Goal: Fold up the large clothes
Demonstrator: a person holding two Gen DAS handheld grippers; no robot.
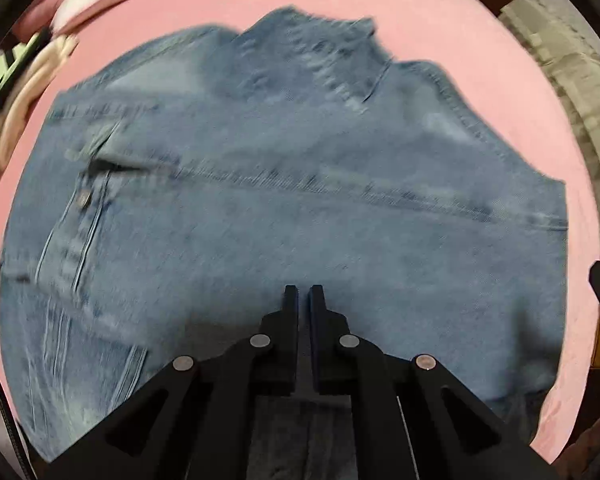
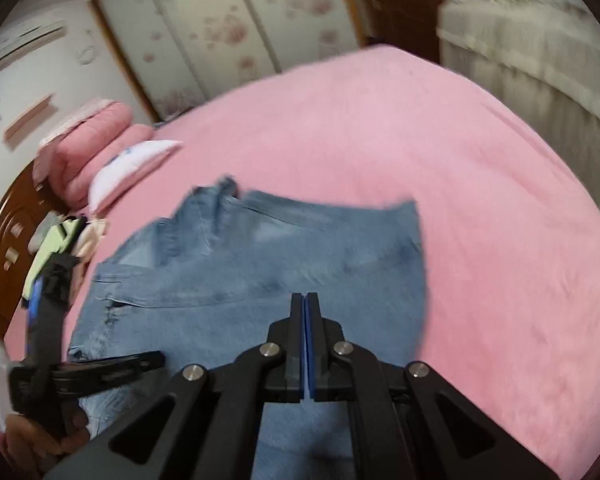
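A blue denim jacket (image 1: 292, 184) lies spread flat on the pink bed, back up, collar at the far end. It also shows in the right wrist view (image 2: 260, 264). My left gripper (image 1: 304, 292) hovers over the jacket's near part, its fingers nearly together with a thin gap and nothing between them. My right gripper (image 2: 305, 300) is above the jacket's near right part, its blue pads pressed together on nothing. The left gripper's body (image 2: 48, 320) shows at the left of the right wrist view, held by a hand.
The pink bedsheet (image 2: 480, 220) covers the bed. Pink and white pillows (image 2: 112, 160) and a small pile of folded clothes (image 1: 16, 92) lie at the far left. A wooden headboard (image 2: 4, 248), a floral wardrobe (image 2: 228, 28) and a grey curtain (image 2: 540, 80) surround the bed.
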